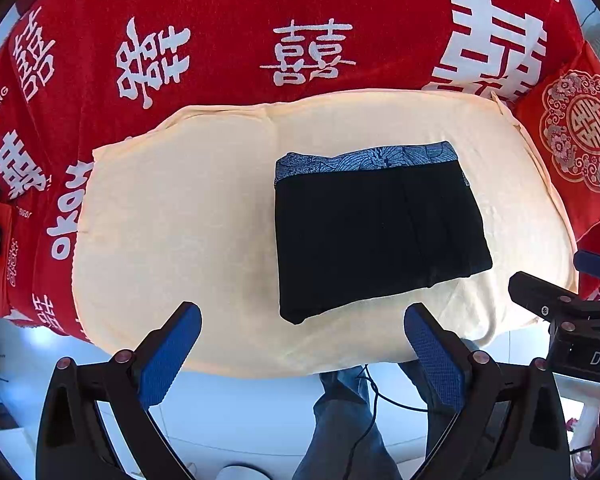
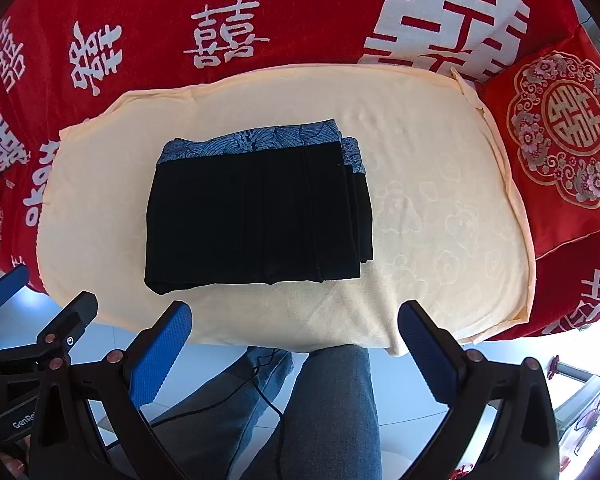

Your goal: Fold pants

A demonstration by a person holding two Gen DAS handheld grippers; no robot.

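Left gripper [image 1: 302, 330]: jaws spread wide, blue pads bare, nothing between them; it hangs off the near edge of the cream towel, touching no cloth.
Left gripper fingers [image 1: 168, 354]: one at 7 o'clock and the other at 5 o'clock of the left wrist view, both over the towel's near rim and the pale floor.
Right gripper [image 2: 294, 330]: jaws just as wide apart, holding nothing, clear of the pants.
Right gripper fingers [image 2: 430, 354]: at 7 and 5 o'clock of the right wrist view, with the person's jeans [image 2: 332, 408] showing between them.
Pants [image 2: 256, 208]: black, folded into a compact stacked rectangle, lying flat on the towel; blue patterned waistband [image 2: 256, 140] along the far edge at 12 o'clock of the bundle; layered edges show at its 3 o'clock side.
Pants in left view [image 1: 376, 232]: right of centre, near corner just beyond the left gripper's right finger, apart from it.
Cream towel [image 2: 440, 208]: spread over the red blanket, faint embossed figures at 3 o'clock of the pants.
Red blanket [image 1: 228, 12]: white characters and lettering, lying beneath and beyond the towel.
Red cushion [image 2: 560, 140]: round floral emblem, at 2 o'clock, just beside the towel's right edge.
Black cable [image 2: 272, 396]: runs down across the jeans.
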